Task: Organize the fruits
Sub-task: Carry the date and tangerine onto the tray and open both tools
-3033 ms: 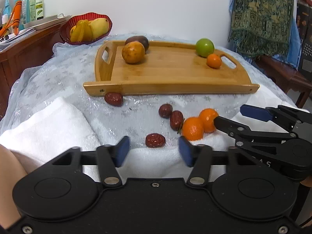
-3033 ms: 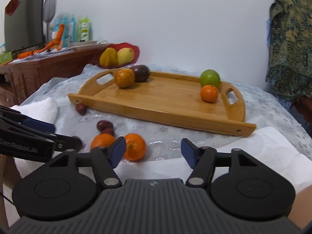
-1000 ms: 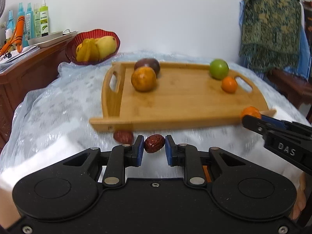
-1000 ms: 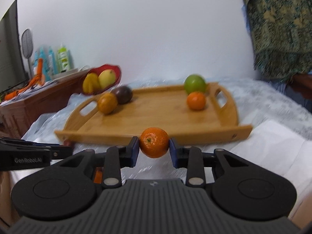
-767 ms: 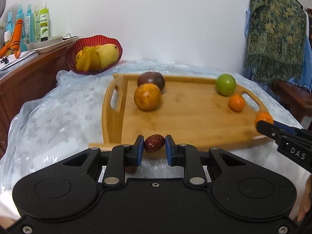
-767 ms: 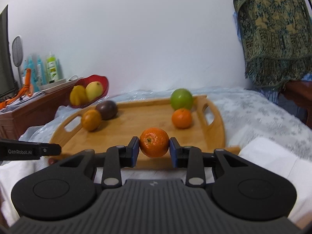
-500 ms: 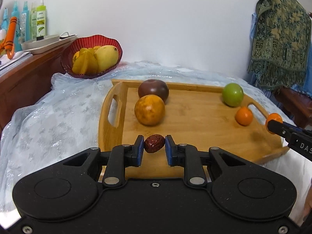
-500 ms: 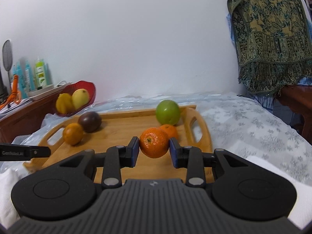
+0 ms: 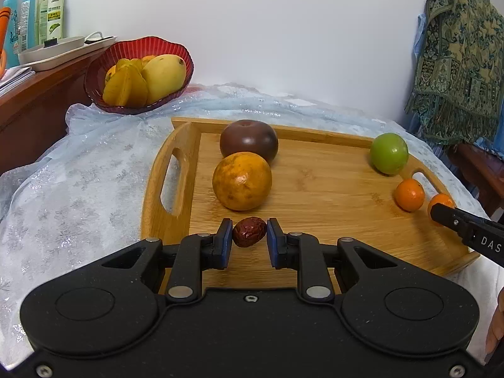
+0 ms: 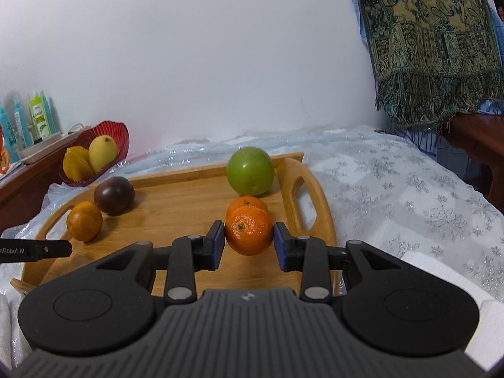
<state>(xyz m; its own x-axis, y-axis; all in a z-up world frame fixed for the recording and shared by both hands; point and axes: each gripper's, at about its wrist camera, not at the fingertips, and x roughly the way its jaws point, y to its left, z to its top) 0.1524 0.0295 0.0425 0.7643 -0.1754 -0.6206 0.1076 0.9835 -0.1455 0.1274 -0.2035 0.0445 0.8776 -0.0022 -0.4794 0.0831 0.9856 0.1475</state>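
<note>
Tablecloth, silvery-white w/ snowflake print (image 10: 393, 189), covers the table. Rectangular bamboo tray w/ cut-out handles (image 9: 330, 195) sits on it. On tray, far left: speckled orange round fruit (image 9: 242, 181) touching dark purple round fruit (image 9: 249, 143) behind it; far right: green round fruit (image 9: 389, 153), small tangerine (image 9: 409, 195) near it. Left gripper (image 9: 249, 241) clamped on wrinkled red date (image 9: 249, 231) over tray's near left; right gripper (image 10: 249, 241) clamped on bright orange tangerine (image 10: 249, 234) over tray's right side.
</note>
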